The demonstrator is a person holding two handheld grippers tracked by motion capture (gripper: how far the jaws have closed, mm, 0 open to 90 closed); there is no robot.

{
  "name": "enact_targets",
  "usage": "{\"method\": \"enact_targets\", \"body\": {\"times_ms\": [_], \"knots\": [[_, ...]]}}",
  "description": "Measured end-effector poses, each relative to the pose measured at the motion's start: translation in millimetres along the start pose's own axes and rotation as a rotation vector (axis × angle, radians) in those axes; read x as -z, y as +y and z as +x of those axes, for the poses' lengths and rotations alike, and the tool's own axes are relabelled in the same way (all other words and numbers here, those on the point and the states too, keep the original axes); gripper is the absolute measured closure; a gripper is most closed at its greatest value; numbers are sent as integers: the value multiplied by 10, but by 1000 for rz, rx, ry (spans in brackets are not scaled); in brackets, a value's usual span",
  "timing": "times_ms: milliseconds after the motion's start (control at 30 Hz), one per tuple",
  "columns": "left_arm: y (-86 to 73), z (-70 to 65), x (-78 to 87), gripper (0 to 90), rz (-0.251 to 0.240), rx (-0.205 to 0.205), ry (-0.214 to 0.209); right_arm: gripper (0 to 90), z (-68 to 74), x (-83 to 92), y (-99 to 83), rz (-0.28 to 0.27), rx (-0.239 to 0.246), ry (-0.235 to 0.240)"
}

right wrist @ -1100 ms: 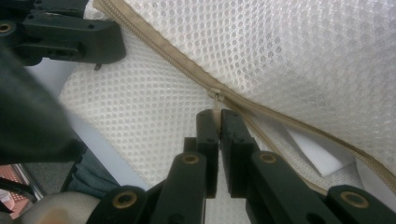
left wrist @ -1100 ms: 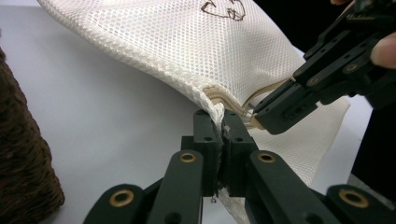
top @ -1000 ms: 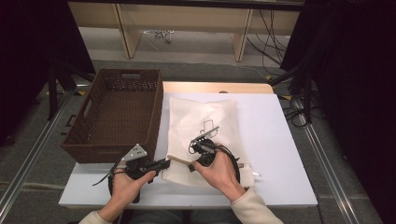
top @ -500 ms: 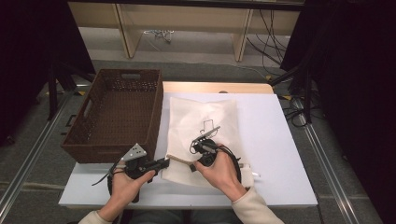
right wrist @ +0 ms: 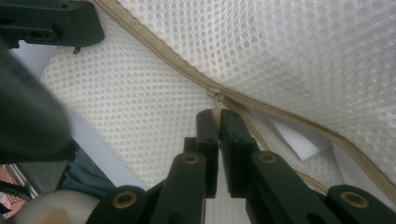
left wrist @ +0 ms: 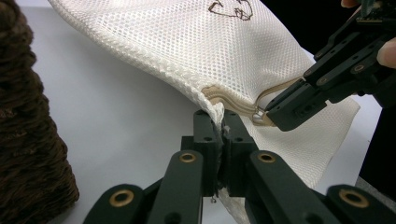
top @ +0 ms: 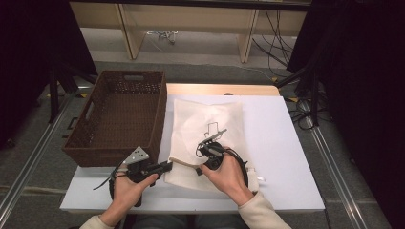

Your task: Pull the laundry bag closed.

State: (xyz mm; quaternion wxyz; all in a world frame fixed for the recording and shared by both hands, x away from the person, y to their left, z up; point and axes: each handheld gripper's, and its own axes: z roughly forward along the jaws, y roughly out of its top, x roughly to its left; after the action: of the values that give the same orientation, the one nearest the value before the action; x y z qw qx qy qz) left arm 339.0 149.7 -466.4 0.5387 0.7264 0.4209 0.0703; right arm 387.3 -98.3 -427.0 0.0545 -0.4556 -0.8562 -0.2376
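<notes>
So there's a white mesh bag lying flat on the white table, just right of a dark wicker basket that sits at the table's left side. The bag has a small dark line drawing printed on it and a tan zipper running along its near edge.

Left gripper is at the near left corner of the bag, right next to the basket's near corner. In the left gripper view its jaws are pinched together on the bag's corner, right where the zipper tape ends, and the fabric is lifted a bit off the table there.

Right gripper sits over the near edge of the bag, a little to the right of the left one. In the right gripper view its jaws are closed tight on the little zipper pull, with the slider just past the tips. Behind the slider the zipper looks parted a little, and you can see the white table through the gap.

Both hands come in from the near edge, and the two grippers are close together along the same zipper line.
</notes>
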Motion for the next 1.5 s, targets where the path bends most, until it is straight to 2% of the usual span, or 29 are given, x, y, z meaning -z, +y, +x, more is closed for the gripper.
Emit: {"method": "enact_targets", "body": {"times_ms": [67, 100, 167, 267, 300, 333, 367, 400, 433, 467, 533, 667, 733, 767, 867, 900, 967, 1067, 1100, 1167, 1300, 1400, 1467, 1500], "knots": [[-2, -1, -1, 863, 1, -2, 1, 876, -6, -5, -4, 4, -6, -4], [-2, -2, -2, 863, 1, -2, 1, 876, -19, -8, -10, 1, 7, -11], [-1, 0, -4, 863, 1, 0, 0, 876, -23, 1, -13, 3, -5, 3], [-2, -5, -6, 863, -7, 6, 1, 876, -25, 1, -15, 7, -7, -6], [3, 10, 4, 863, 1, -15, 3, 876, -25, 5, -16, 8, -7, -7], [4, 12, 5, 863, 1, -17, 5, 876, -33, 3, -20, 4, -7, -5], [3, 12, 4, 863, 2, -16, 5, 876, -30, 15, -25, 15, -32, -9], [0, 12, 2, 863, 2, -17, 6, 876, -53, 10, -24, 9, -8, -9], [-2, 6, -3, 863, -2, -9, 5, 876, -60, 5, -28, 10, -8, -19], [-1, 16, -1, 863, 2, -18, 6, 876, -60, 6, -29, 13, -11, -21], [-5, 13, -3, 863, 1, 1, 4, 876, -61, 7, -31, 8, -2, -18], [-3, 19, -2, 863, 0, -12, 1, 876, -54, 12, -32, 5, -11, -7], [-5, 13, -1, 863, 1, -2, 3, 876, -55, 13, -34, 5, -12, -8], [-3, 19, 0, 863, -1, -13, 2, 877, -56, 14, -35, 6, -13, -8], [-3, 17, -2, 863, 0, -12, -1, 876, -70, 18, -41, 13, -21, -25], [-8, 12, -5, 863, 0, 1, 3, 876, -69, 16, -42, 17, -27, -28], [-8, 12, -7, 863, 0, 1, 2, 876, -79, 11, -46, 10, -15, -26], [-8, 13, -5, 863, -1, 1, 3, 876, -69, 15, -43, 18, -29, -32], [-7, 15, -3, 863, 0, -2, 3, 876, -81, 9, -50, 11, -6, -36], [-10, 12, -6, 863, 0, -1, 4, 876, -90, 20, -50, 17, -24, -13], [-10, 13, -6, 863, -1, 2, 5, 876, -95, 13, -53, 19, -25, -39], [-5, 20, -2, 863, 1, -11, 1, 876, -94, 14, -54, 15, -26, -37], [-8, 15, -4, 863, -1, -1, 4, 876, -99, 24, -59, 13, -24, -24], [-6, 20, -2, 863, 0, -12, 2, 876, -103, 27, -60, 19, -21, -22]]}}
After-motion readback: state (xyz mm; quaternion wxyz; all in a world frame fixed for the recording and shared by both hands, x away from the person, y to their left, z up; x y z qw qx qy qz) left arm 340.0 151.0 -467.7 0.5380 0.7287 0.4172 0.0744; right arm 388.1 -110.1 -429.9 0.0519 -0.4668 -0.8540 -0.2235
